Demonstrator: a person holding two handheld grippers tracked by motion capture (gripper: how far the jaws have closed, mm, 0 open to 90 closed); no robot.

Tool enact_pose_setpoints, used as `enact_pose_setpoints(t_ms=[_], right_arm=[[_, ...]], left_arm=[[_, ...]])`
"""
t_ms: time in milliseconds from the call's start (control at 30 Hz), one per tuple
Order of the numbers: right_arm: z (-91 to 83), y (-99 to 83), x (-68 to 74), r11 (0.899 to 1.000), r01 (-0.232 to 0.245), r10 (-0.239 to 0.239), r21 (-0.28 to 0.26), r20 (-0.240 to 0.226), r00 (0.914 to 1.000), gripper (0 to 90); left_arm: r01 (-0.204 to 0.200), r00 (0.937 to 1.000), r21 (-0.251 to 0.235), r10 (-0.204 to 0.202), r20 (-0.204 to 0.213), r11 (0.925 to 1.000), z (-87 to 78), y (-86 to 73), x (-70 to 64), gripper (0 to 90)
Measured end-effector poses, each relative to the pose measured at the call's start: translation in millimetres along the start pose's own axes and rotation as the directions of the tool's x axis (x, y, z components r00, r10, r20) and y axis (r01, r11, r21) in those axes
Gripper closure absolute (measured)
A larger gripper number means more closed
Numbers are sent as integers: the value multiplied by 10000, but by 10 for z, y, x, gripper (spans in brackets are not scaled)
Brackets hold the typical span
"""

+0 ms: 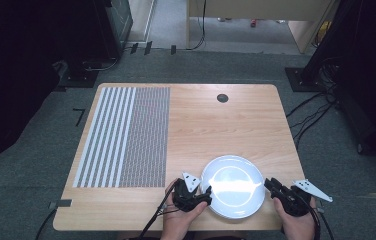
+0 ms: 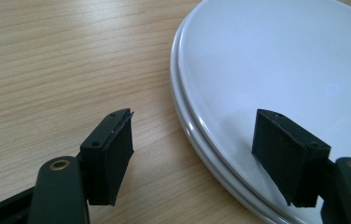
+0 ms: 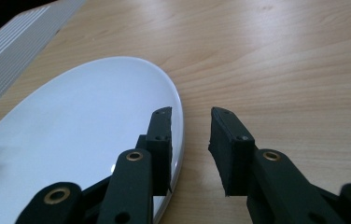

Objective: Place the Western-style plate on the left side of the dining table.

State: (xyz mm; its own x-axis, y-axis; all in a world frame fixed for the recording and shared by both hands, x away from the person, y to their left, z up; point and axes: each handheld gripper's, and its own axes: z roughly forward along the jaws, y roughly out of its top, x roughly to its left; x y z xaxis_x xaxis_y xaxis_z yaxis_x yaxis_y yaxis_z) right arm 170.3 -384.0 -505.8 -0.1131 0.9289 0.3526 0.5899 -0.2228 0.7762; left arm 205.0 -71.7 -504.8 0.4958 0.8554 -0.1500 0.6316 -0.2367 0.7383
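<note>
Your left tool (image 2: 192, 154) is spread wide and straddles the near-left rim of the white plates (image 2: 276, 70): one jaw stands over the bare wood, the other over the plate's face, and neither pad is pressed against the rim yet. Your right tool (image 3: 190, 140) is open more narrowly at the opposite rim; its inner jaw sits against or just over the plate's edge, the outer jaw over the wood, with nothing pinched between them.

From above, both tools (image 1: 192, 192) (image 1: 277, 187) flank the plates (image 1: 233, 186), which rest flat near the front edge of the surface (image 1: 216, 125), right of centre. So the approach looks finished on both sides, while gripping and lifting are still ahead.

The left gripper view shows a doubled rim, so there seem to be two plates stacked; you cannot tell whether more lie beneath. Whether your right tool's inner jaw actually touches the rim is hard to judge. The striped mat (image 1: 123, 137) on the left of the surface is well apart from the plates. Your forearms are cut off at the bottom of the high view.
</note>
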Motion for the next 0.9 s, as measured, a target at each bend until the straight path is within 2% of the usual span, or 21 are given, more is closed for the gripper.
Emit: enact_pose_setpoints(t_ms=[133, 233, 300, 333, 367, 433, 500, 533, 633, 767, 900], right_arm=[[6, -2, 24, 9994, -304, 307, 182, -183, 9994, 755], [5, -2, 33, 9984, -441, 450, 343, -268, 9986, 766], [23, -16, 34, 9974, -474, 492, 545, -325, 9983, 765], [33, -21, 34, 9969, -499, 521, 614, -354, 9980, 761], [40, -24, 33, 9966, -506, 531, 647, -383, 9979, 758], [50, -27, 35, 9958, -550, 581, 736, -412, 9975, 757], [58, -29, 33, 9957, -530, 563, 756, -426, 9975, 757], [73, -37, 36, 9949, -555, 591, 843, -412, 9974, 757], [80, -41, 34, 9943, -600, 642, 887, -446, 9969, 762], [60, -41, 18, 9941, -766, 809, 768, -549, 9952, 780], [47, -32, 1, 9940, -872, 915, 653, -660, 9936, 787]], left_arm=[[-11, 10000, -76, 10, -32, 10000, -6, -9, 0, 312], [7, 9997, -263, -14, -238, 9997, -36, -14, -2, 335], [88, 9993, -319, -100, -371, 9995, -53, -11, 23, 314], [319, 9986, -405, -336, -409, 9987, -67, -13, 51, 299], [547, 9977, -515, -567, -382, 9972, -88, -18, 90, 280], [704, 9967, -549, -724, -363, 9960, -99, -34, 112, 276], [663, 9972, -471, -677, -306, 9967, -91, -44, 109, 253], [602, 9981, -290, -604, -75, 9978, -69, -60, 97, 231], [550, 9984, -164, -548, 102, 9984, -56, -65, 83, 236], [776, 9970, -342, -777, -21, 9964, -87, -41, 130, 289], [882, 9960, -529, -889, -110, 9947, -130, -18, 195, 300]])
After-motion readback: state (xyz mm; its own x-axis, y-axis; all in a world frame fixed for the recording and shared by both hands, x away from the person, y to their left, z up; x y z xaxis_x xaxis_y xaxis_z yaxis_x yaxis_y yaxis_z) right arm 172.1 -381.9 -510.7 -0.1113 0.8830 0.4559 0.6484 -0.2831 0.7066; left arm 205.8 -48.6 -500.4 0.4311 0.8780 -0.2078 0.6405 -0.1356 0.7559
